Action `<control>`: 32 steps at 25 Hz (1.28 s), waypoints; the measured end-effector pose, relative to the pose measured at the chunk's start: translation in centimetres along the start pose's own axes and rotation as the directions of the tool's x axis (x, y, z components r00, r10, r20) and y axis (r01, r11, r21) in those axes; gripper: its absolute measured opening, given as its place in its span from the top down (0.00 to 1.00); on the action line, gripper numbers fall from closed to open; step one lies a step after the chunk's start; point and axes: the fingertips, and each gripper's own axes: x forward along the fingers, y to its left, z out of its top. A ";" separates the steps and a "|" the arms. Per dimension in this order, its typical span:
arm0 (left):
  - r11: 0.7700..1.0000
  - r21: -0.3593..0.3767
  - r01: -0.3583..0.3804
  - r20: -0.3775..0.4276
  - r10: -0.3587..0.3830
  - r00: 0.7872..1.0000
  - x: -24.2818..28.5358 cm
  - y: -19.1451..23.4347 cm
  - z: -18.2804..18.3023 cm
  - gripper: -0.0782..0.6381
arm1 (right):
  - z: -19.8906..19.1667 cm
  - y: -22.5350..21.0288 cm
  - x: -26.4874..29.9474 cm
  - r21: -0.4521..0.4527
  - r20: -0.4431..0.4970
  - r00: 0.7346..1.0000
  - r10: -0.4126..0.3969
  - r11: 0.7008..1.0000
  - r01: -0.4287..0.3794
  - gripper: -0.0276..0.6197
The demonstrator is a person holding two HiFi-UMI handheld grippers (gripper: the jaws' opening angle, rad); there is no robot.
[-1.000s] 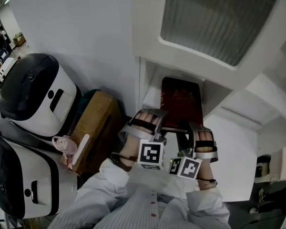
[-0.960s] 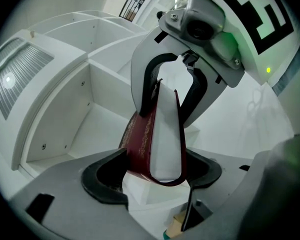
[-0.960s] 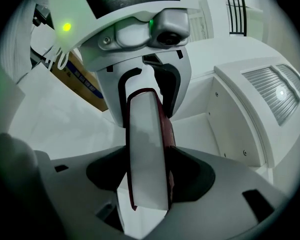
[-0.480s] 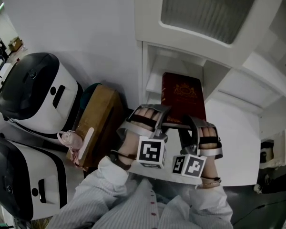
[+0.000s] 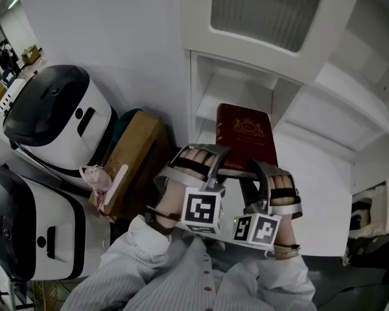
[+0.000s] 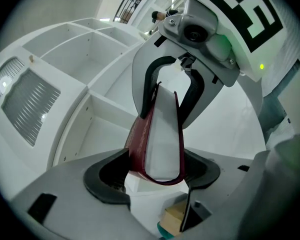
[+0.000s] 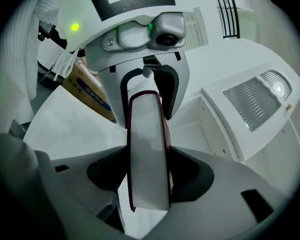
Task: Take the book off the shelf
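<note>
Stiff, likely hefty maroon book (image 5: 245, 141), taken at its six-o'clock edge: your right gripper (image 7: 149, 176) clamps it, fingers of your left gripper (image 6: 155, 173) closing on it.

The book (image 5: 245, 138) is a dark red hardcover with a gold crest on its front cover and a white page block. It is held off any surface, cover facing up, its long side pointing into the shelf (image 5: 228, 91). Its near end sits between the jaws of the left gripper (image 6: 157, 176), which are closing on it, and between those of the right gripper (image 7: 149, 176), whose pads press both covers. The covers splay slightly at that end. The far end seems to hang at the front edge of an open compartment, though the steep angle makes that uncertain. The shelf is white, with several open compartments.
</note>
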 end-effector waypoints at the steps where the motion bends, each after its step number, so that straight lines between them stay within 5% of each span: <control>1: 1.000 -0.004 0.000 -0.005 0.000 1.000 -0.2 -0.1 0.3 0.45 | -0.1 0.0 -0.4 -0.002 0.008 1.000 0.004 1.000 -0.004 0.58; 19: 0.997 -0.072 0.028 -0.061 -0.032 0.998 -4.4 -2.2 4.6 0.50 | -0.5 0.4 -6.7 -0.072 0.148 0.986 0.082 0.995 -0.072 0.60; 32: 0.973 -0.138 0.187 0.047 -0.182 0.982 -4.1 -8.6 10.6 0.51 | -5.4 5.3 -11.2 0.040 0.159 0.951 0.266 0.960 -0.276 0.60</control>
